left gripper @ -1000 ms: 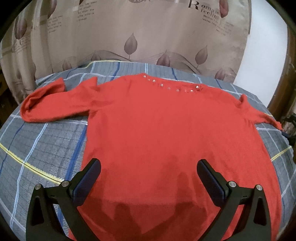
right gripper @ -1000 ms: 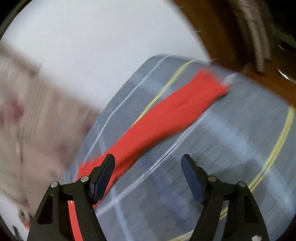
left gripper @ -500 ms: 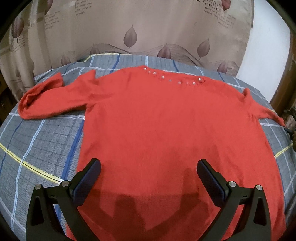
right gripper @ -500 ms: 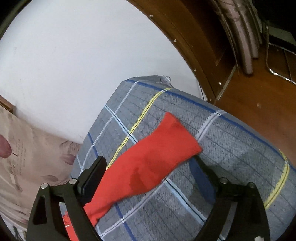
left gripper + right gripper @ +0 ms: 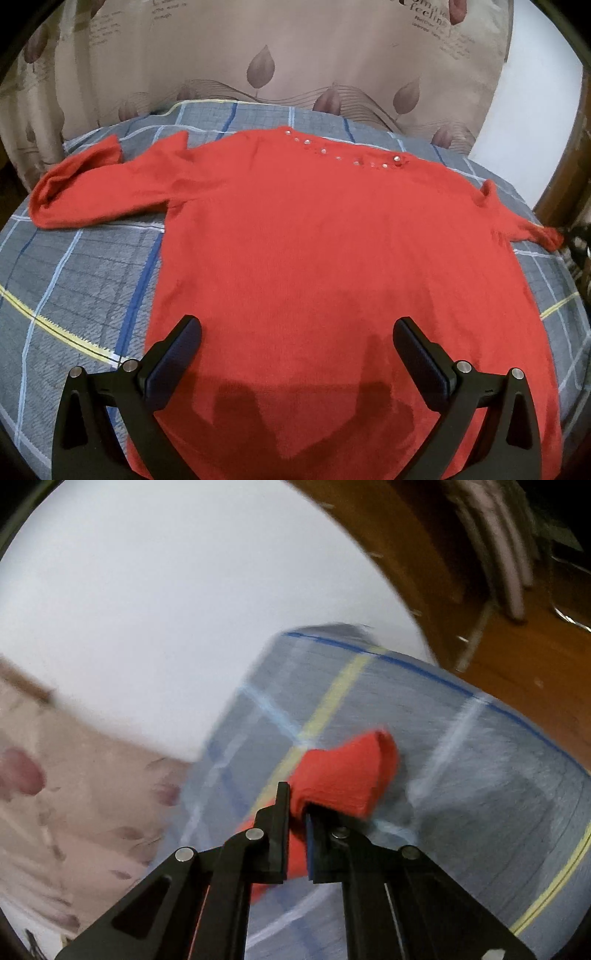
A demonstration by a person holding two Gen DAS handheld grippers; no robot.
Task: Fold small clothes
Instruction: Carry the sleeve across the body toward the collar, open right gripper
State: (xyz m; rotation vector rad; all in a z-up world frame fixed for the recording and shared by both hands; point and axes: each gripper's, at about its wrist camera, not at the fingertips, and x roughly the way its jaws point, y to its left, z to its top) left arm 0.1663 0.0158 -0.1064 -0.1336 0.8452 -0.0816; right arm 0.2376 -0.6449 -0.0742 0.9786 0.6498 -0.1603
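At 3 o'clock of the red sweater (image 5: 332,258), flat on the bed (image 5: 74,280), right hand-held gripper (image 5: 297,805) pinches the sleeve cuff (image 5: 347,775); left hand-held gripper (image 5: 295,343) hovers wide apart, holding nothing. Advice: carry sleeve toward 9 o'clock, low, without dragging the body.

The sweater (image 5: 332,258) lies flat on the bed (image 5: 74,288), curtain (image 5: 258,55) behind, one sleeve (image 5: 343,775) in the right gripper (image 5: 295,812).

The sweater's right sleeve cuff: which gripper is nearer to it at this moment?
Right. The right gripper is shut on the sleeve cuff. The left gripper hangs open over the sweater body near the hem, apart from that cuff.
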